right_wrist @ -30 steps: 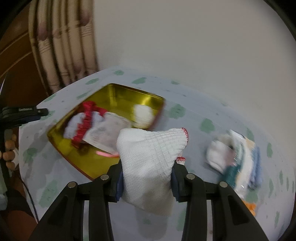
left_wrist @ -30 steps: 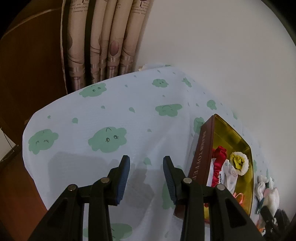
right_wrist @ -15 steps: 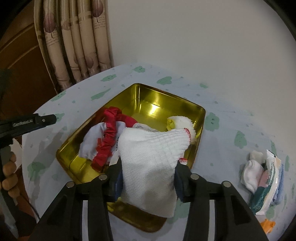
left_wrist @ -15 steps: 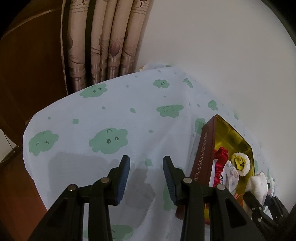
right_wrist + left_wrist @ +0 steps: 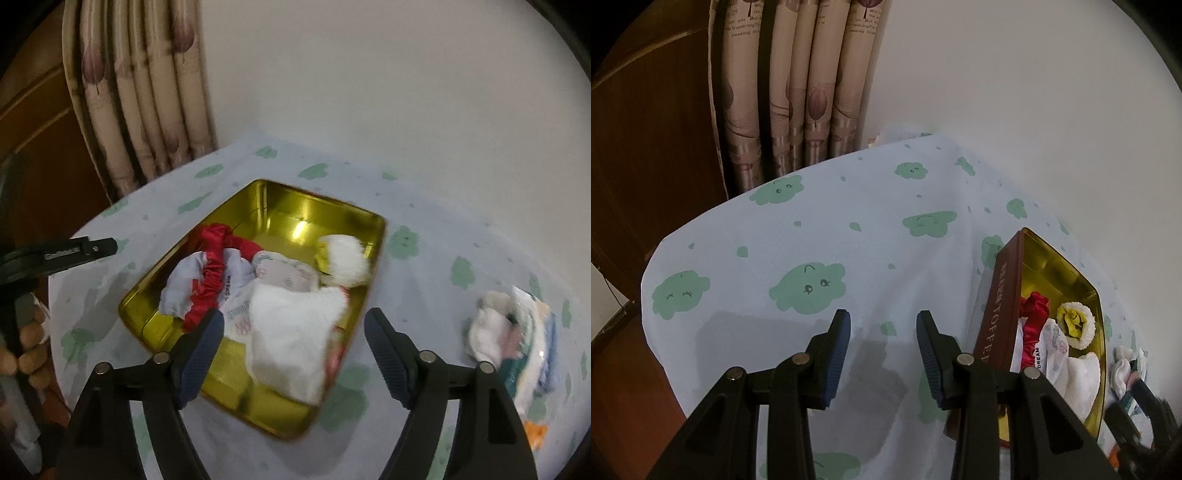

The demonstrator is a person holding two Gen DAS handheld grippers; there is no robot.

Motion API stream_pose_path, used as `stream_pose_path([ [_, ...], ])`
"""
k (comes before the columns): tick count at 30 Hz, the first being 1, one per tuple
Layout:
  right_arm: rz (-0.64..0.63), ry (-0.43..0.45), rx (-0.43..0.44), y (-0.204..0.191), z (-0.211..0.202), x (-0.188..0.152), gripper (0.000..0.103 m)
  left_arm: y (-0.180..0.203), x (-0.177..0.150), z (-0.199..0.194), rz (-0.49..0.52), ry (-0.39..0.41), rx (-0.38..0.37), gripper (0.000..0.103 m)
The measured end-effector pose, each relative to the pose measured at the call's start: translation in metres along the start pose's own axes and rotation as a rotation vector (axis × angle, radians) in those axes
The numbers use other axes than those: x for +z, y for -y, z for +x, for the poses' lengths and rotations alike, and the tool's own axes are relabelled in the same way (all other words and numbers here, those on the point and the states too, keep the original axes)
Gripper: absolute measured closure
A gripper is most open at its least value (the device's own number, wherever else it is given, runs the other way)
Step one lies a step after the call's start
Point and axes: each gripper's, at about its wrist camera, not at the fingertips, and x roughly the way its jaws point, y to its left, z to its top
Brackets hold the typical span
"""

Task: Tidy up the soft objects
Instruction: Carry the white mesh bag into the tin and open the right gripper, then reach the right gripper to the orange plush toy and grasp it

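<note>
Jaws of your right gripper (image 5: 293, 341) gape wide above white cloth (image 5: 295, 332) lying in gold tin (image 5: 321, 206); left gripper (image 5: 882, 349) parted, holding nothing.

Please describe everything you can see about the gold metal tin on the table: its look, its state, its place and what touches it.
The gold tin is a shallow rectangular box with rounded corners, shiny gold inside and open, with no lid on it. In the left wrist view its outer wall is brown with pale lettering. It sits flat on the cloud-print tablecloth. Inside lie a red scrunchie, printed white cloths, a fluffy white and yellow piece and a white knitted cloth whose near end hangs over the rim. The right gripper hovers open above it.
</note>
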Motion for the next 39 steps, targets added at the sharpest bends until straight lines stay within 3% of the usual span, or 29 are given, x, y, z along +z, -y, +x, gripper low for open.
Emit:
stream_pose_path([
  [7,0.091,-0.041,-0.123,0.058,-0.039,-0.035,0.022,0.004,-0.002,-0.004,0.019,0.005,0.014,0.065],
  [13,0.276,-0.060,-0.213,0.127,-0.067,-0.063,0.022,0.009,-0.004,-0.007,0.048,0.018,0.025,0.065],
  [20,0.454,-0.125,-0.278,0.185,-0.069,-0.101,0.021,0.012,-0.005,-0.013,0.061,0.042,0.041,0.065],
  [30,0.578,-0.167,-0.242,0.219,-0.044,-0.125,0.021,0.030,-0.010,-0.016,0.160,0.063,0.051,0.065],
  [34,0.597,-0.184,-0.283,0.220,-0.029,-0.123,0.022,0.032,-0.010,-0.016,0.172,0.062,0.060,0.065],
  [39,0.643,-0.210,-0.281,0.228,-0.014,-0.124,0.040,0.031,-0.009,-0.014,0.167,0.060,0.061,0.065],
])
